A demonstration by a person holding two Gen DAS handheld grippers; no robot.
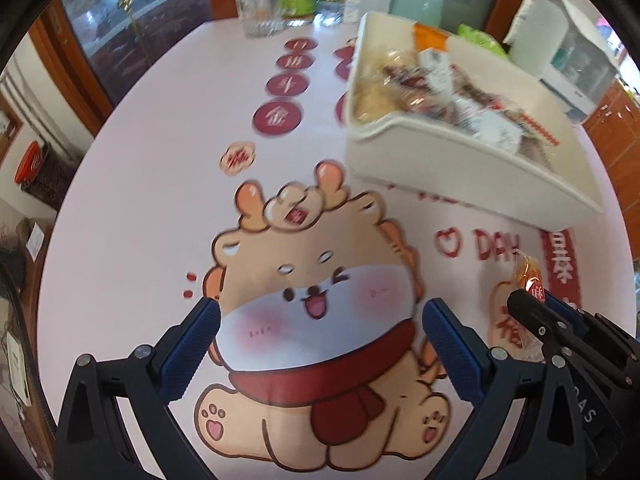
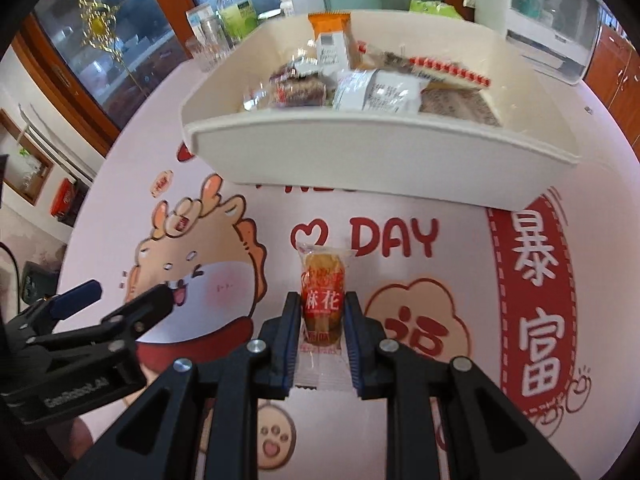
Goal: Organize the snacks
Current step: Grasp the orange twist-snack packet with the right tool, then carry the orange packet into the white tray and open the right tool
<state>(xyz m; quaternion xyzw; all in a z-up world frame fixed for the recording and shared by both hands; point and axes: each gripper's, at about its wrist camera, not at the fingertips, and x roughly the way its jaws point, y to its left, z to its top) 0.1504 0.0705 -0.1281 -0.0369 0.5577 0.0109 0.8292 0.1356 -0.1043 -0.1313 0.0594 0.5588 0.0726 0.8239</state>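
Right hand-held gripper [image 2: 322, 322]: jaws drawn in on a snack packet [image 2: 323, 296], its blue pads pressed to both sides of the wrapper; the packet's clear rear seal runs back between the fingers and is partly covered by them.
Snack packet: a golden fried twist in a clear wrapper with a red label, pointing straight ahead of the right hand-held gripper — whether it is touching the counter [image 2: 248, 208] or just above it cannot be told.
Left hand-held gripper [image 1: 320, 322]: jaws spread wide, nothing between the pads, hanging over the cartoon animal printed on the counter's pink cover.
Bin [image 2: 384, 148]: a cream plastic bin ahead of the right hand-held gripper, beyond the packet; ahead and to the right of the left one.
Bin contents: a heap of wrapped snacks [image 2: 372, 88], overlapping and blurred — single kinds are hard to make out.
Far edge: bottles and jars [image 1: 276, 4] behind the bin, cut off at the top of both views and blurred.
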